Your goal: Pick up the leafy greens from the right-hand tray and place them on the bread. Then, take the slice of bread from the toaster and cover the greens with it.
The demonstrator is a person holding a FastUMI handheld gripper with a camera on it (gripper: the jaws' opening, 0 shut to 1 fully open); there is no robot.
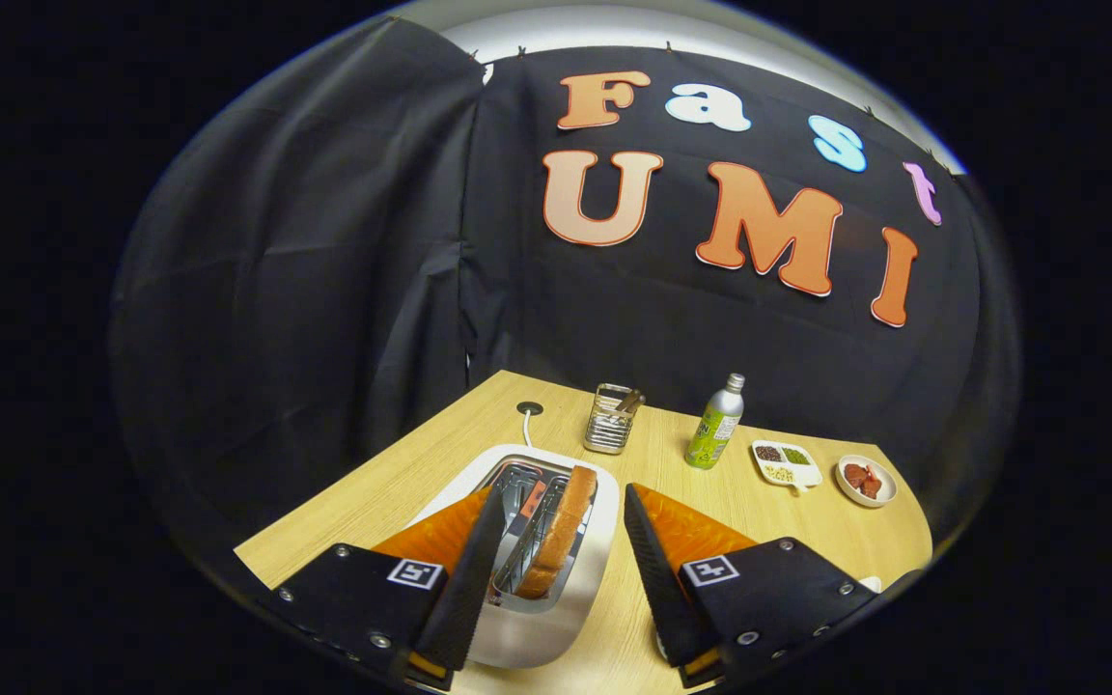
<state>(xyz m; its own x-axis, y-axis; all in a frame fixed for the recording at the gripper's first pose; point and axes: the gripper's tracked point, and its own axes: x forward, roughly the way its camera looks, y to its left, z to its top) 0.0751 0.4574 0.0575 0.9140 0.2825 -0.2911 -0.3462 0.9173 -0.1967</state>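
Golden bread slice (561, 531) is standing in the toaster (556, 618); the claw (556, 541) is hovering apart around it, needing centring before closing gently.

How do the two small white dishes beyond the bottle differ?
The divided dish is oblong with compartments holding dark, green and pale bits; the round dish is a single bowl holding reddish chunks. The divided dish sits nearer the bottle; the round dish lies farther out toward the table edge. Both are white, small and rest flat on the table. The gripper fingers are open, straddling the bread in the toaster.
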